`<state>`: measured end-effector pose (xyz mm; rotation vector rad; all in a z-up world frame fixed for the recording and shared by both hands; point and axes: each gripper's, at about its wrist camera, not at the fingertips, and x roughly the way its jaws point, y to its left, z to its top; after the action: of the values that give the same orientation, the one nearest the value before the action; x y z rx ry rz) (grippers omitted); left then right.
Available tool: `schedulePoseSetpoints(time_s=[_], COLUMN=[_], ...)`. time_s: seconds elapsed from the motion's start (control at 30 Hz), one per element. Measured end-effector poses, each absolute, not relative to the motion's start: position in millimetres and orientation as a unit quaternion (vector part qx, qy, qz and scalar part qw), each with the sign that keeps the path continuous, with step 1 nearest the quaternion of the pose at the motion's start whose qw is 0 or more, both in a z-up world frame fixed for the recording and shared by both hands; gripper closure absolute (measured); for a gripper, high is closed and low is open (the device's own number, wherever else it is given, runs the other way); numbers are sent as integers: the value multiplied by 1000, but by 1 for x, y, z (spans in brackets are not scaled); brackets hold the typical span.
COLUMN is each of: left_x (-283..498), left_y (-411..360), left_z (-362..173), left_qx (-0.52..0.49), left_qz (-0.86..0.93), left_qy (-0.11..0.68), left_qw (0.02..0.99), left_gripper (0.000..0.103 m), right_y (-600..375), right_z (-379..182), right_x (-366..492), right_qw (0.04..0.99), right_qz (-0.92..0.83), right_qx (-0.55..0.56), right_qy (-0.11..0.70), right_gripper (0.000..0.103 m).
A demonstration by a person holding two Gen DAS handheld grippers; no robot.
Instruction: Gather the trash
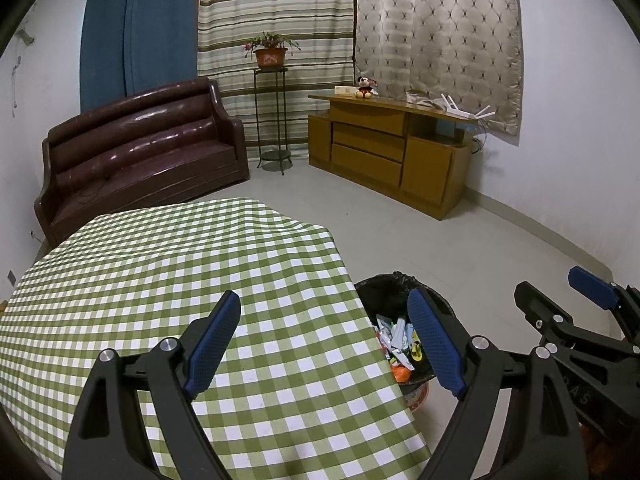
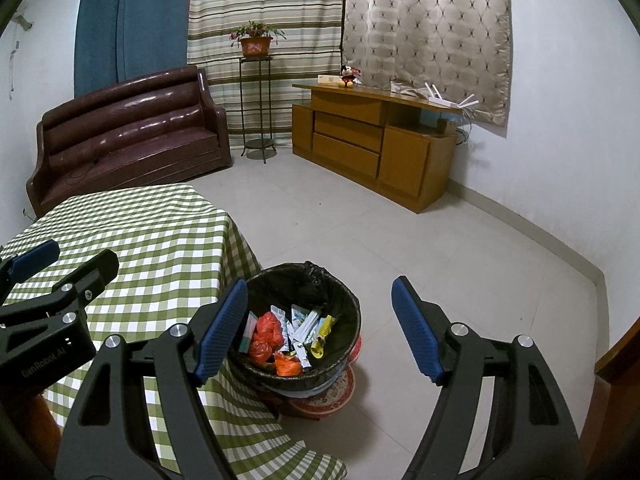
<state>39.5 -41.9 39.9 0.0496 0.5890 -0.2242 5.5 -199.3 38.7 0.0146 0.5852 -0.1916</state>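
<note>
Currently, left to right:
table [image 1: 120,280]: checked cloth, no trash seen on it
left gripper [image 1: 324,344]: spread wide, nothing held
bin [image 2: 352,312]: wrappers [image 2: 296,332] already dropped inside
right gripper [image 2: 320,328]: apart, empty
step: judged near done
next: remaining trash to be sought
</note>
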Motion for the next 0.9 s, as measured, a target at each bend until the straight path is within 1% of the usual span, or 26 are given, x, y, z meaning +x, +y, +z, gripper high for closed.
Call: schedulePoseSetpoints(time_s=[0.9], left_x=[36], left_y=[-44], left_z=[41], left_qx=[23], left_qz=[-109], left_qy=[290], left_qw=[950], left_gripper=[20], right_y=[-200], right_z=[38], right_x=[5], right_qw=[953], right_qz=[-94], right_qx=[7], right_qy=[288], right_gripper=[30])
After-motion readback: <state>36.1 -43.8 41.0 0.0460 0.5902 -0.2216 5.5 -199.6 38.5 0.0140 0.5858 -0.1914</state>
